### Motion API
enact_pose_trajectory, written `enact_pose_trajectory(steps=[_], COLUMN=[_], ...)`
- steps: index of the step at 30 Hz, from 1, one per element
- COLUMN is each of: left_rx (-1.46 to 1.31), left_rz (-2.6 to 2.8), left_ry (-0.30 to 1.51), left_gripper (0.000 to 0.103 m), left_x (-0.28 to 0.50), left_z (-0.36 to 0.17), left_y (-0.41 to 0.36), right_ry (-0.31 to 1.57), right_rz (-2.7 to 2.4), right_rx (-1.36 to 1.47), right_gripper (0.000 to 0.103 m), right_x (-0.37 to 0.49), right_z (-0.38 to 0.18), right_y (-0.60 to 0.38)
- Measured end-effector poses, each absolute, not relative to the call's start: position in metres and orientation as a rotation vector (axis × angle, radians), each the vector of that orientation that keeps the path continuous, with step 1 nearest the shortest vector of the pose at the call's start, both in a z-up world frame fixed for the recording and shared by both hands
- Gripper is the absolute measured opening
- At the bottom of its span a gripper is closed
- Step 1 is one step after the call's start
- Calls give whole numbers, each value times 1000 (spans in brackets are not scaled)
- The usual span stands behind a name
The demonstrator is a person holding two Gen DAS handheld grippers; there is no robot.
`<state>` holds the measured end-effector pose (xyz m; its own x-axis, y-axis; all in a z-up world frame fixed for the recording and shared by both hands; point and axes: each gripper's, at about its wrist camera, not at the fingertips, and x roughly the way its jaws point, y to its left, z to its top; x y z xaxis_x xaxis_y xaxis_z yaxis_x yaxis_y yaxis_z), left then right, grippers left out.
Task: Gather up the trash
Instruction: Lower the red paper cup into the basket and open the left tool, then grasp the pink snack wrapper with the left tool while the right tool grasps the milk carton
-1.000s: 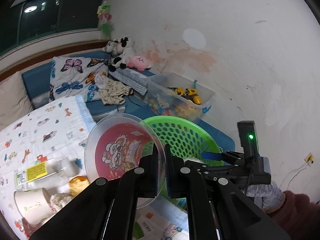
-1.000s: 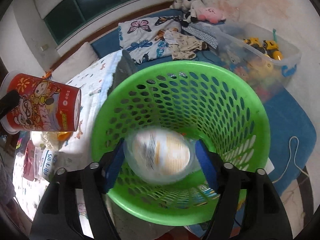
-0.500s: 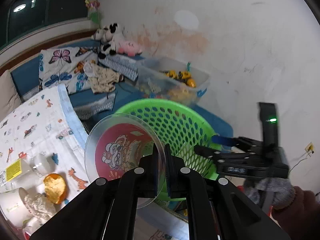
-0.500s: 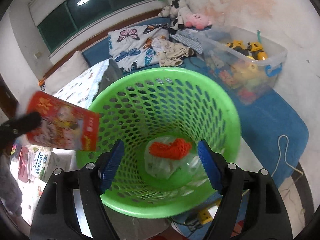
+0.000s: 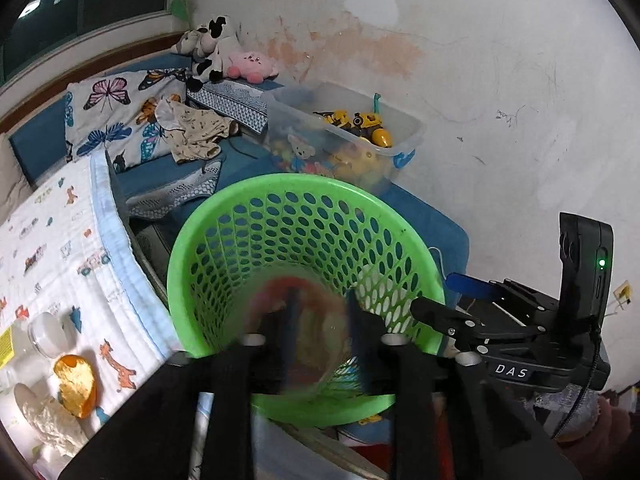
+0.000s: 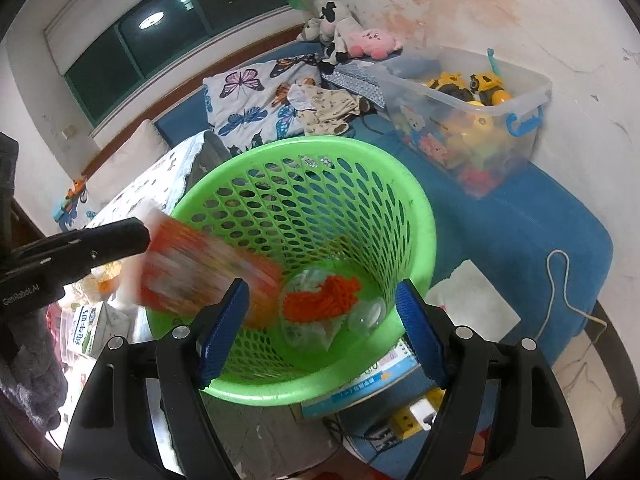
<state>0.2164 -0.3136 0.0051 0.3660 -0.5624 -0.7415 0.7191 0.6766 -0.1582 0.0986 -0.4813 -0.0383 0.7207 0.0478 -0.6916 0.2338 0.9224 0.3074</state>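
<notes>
The red printed instant-noodle cup (image 6: 200,276), which a second ago was held level beside the basket, now shows as a motion-blurred shape tipped over the rim of the green perforated plastic basket (image 6: 416,216). The left gripper (image 5: 316,332) has parted its fingers where half a second ago they pinched the cup's clear lid edge, so the cup appears to be dropping free; whether anything touches it yet cannot be told through the blur. That would make it the second item collected: a clear plastic bag with an orange knitted piece (image 6: 324,300) already lies at the basket's bottom, dropped there by the right gripper (image 6: 320,312), which hovers over the near rim with its blue pads wide apart and nothing between them.

More trash waits on the animal-print bed sheet (image 5: 52,240): an orange peel (image 5: 76,384), a crumpled white wrapper (image 5: 52,420) and a clear round lid (image 5: 50,334). Nothing blocks the basket mouth, though the clear toy box (image 5: 400,132) stands just behind it.
</notes>
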Motion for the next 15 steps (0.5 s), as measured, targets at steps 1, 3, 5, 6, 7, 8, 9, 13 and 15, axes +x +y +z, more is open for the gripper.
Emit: enact_pose_trajectory(steps=[1, 3, 5, 6, 7, 8, 9, 13, 15], left_rx=[204, 197, 184, 170, 163, 148, 135, 104, 105], left_rz=[-819, -823, -812, -805, -796, -780, -770, -712, -665], left_ry=[851, 828, 825, 821, 818, 811, 805, 766, 746], left_gripper=[57, 57, 57, 57, 57, 57, 57, 57, 57], left_x=[215, 211, 209, 208, 207, 205, 203, 193, 187], left_z=[6, 11, 14, 17, 18, 21, 23, 35, 41], left_y=[-313, -306, -300, -295, -291, -284, -278, -248, -231], right_ry=[762, 756, 751, 750, 749, 748, 746, 742, 740], right_rz=[-106, -107, -104, -102, -96, -93, -86, -50, -30], right_rx=[393, 398, 401, 401, 399, 397, 390, 371, 360], right_gripper=[76, 76, 76, 76, 76, 76, 76, 76, 76], right_x=[98, 96, 93, 91, 90, 89, 87, 82, 81], right_z=[-38, -37, -35, -34, -33, -32, -30, -23, -21], right_y=[-481, -481, -478, -477, -474, -473, -470, -452, -441])
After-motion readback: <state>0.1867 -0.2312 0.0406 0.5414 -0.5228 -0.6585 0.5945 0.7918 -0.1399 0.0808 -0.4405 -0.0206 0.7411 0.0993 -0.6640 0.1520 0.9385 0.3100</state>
